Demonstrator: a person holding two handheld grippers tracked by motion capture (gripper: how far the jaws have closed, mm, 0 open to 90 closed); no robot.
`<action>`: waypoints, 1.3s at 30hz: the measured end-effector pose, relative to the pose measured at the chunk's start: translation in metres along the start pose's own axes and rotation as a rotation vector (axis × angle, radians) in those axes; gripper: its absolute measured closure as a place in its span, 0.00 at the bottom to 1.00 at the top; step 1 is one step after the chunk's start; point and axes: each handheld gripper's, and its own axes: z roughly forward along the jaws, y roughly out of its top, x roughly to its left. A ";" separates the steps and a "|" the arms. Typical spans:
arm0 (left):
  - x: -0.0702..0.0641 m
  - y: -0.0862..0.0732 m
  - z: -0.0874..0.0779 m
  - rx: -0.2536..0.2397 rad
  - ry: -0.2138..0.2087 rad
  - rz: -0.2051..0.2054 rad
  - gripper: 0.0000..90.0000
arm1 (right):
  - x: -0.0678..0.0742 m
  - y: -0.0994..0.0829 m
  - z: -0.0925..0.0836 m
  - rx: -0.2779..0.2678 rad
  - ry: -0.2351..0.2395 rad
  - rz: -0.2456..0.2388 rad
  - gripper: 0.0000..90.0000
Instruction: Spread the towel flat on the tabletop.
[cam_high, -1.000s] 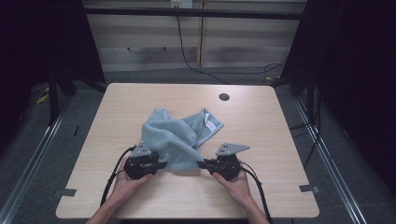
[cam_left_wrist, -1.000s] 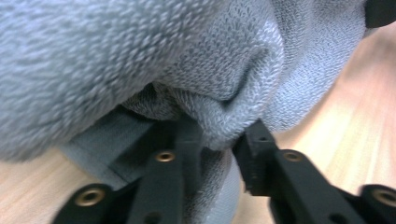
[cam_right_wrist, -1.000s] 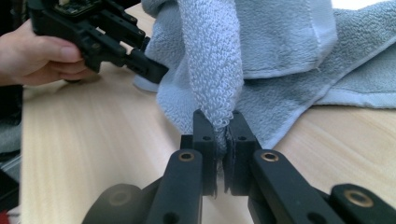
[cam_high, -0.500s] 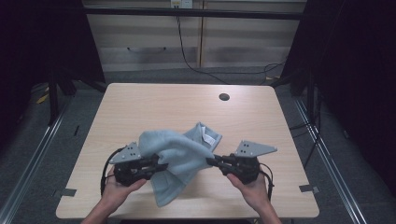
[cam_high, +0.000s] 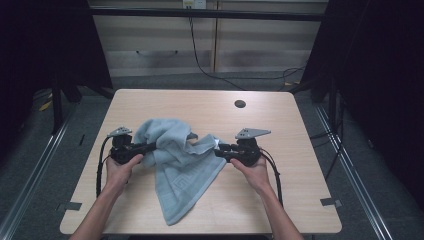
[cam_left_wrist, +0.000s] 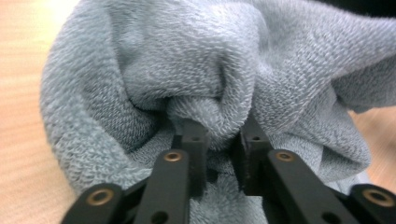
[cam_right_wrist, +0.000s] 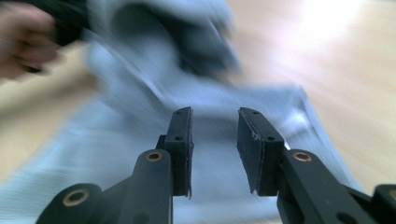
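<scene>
The towel (cam_high: 177, 160) lies bunched at the centre of the table (cam_high: 300, 130), one corner hanging toward the lower edge. The left gripper (cam_left_wrist: 223, 140) pinches a fold. The right gripper (cam_right_wrist: 214, 140) has just been opening, nothing between its jaws. Spreading or folding is not done yet.

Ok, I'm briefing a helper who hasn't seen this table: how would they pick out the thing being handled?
On the pale wooden table, look near the front edge, between the person's two hands. There lies a crumpled grey-blue terry towel, one corner trailing toward the front edge. It is the only cloth there, soft beside the small dark round hole at the back.
</scene>
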 end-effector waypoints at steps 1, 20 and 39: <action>0.000 0.000 0.000 0.000 0.000 0.000 0.81 | 0.000 0.000 0.000 0.000 0.000 0.000 0.73; -0.055 -0.048 -0.008 0.178 -0.095 0.259 0.58 | -0.041 -0.026 0.029 0.140 -0.146 0.041 0.58; -0.034 -0.052 0.004 0.227 0.015 0.306 0.94 | 0.011 -0.064 -0.020 0.253 0.036 -0.054 1.00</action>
